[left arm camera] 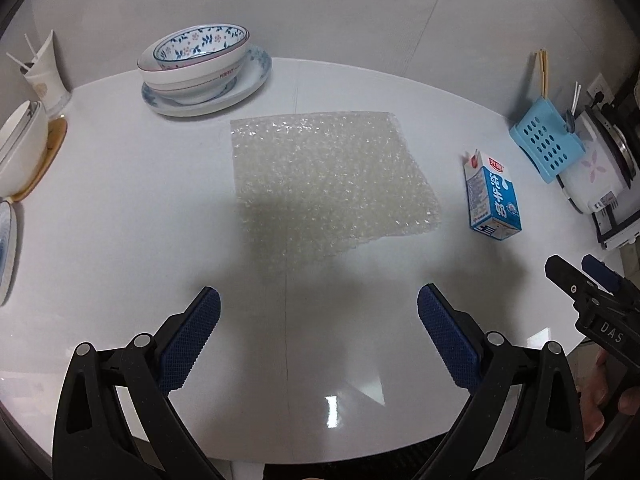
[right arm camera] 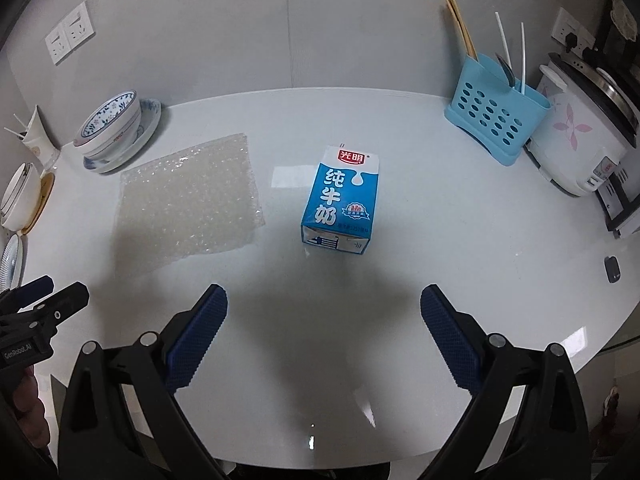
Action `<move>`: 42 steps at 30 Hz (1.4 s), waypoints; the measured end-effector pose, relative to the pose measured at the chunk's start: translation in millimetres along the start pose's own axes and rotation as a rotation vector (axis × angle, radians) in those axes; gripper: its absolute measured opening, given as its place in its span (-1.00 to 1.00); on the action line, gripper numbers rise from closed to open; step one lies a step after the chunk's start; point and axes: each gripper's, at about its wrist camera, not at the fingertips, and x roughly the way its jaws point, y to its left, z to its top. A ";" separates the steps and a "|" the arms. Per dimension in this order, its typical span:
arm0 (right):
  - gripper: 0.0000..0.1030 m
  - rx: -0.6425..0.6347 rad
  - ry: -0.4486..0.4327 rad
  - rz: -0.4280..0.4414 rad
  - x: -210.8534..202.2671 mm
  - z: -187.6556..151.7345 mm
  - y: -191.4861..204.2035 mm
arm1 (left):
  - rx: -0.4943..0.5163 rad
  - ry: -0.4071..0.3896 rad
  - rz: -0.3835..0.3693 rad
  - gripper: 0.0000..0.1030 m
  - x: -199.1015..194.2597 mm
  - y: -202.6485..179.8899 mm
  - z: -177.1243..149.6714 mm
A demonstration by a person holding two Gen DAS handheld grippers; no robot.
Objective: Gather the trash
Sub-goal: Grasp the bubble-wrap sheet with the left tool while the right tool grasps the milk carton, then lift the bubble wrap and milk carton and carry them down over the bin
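- Holding both tools above the near edge of the white table (left arm camera: 120, 200), we have the left gripper (left arm camera: 319, 312) with its blue-padded fingers (left arm camera: 192, 336) spread wide apart and nothing between them.
- We keep the right gripper (right arm camera: 324, 312) spread just as wide, its blue pads (right arm camera: 448, 332) also bare.
- We see the bubble wrap sheet (left arm camera: 328, 176) lying flat on the table straight ahead of the left gripper, apart from its fingertips.
- We see the milk carton (right arm camera: 342, 200), blue and white with a red label, lying on its side ahead of the right gripper and just to the right of the bubble wrap, not touching it.
- In the left wrist view the right gripper shows at the far right edge; in the right wrist view the left gripper shows at the far left edge.
- At the far left of the table we see stacked floral bowls (left arm camera: 200, 64) on a plate (left arm camera: 244, 92), a white bowl (right arm camera: 22, 196) on a coaster, and a paper cup (left arm camera: 44, 76).
- At the far right stand a blue utensil holder (right arm camera: 492, 120) with chopsticks and a white rice cooker (right arm camera: 576, 132).
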 end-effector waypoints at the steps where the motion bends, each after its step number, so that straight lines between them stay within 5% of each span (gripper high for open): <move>1: 0.81 0.009 0.010 0.001 5.9 3.4 0.6 | 0.002 0.006 0.003 0.88 5.1 2.0 4.4; 13: 0.81 0.074 0.121 -0.035 81.1 38.6 2.4 | 0.007 0.113 0.017 0.88 82.6 20.3 54.5; 28: 0.69 0.129 0.204 -0.021 122.4 52.2 -3.5 | 0.048 0.201 0.102 0.83 130.8 8.4 62.9; 31: 0.48 0.131 0.213 -0.009 125.1 53.1 -4.5 | 0.064 0.211 0.114 0.68 130.5 4.3 61.6; 34: 0.28 0.129 0.217 0.001 125.5 52.6 -2.7 | 0.092 0.227 0.105 0.31 128.9 -4.5 63.7; 38: 0.26 0.117 0.204 0.004 122.4 52.3 0.6 | 0.091 0.248 0.091 -0.31 125.4 -11.1 62.2; 42: 0.26 0.111 0.193 0.005 118.1 51.7 2.8 | 0.107 0.250 0.083 -0.60 120.6 -13.4 57.4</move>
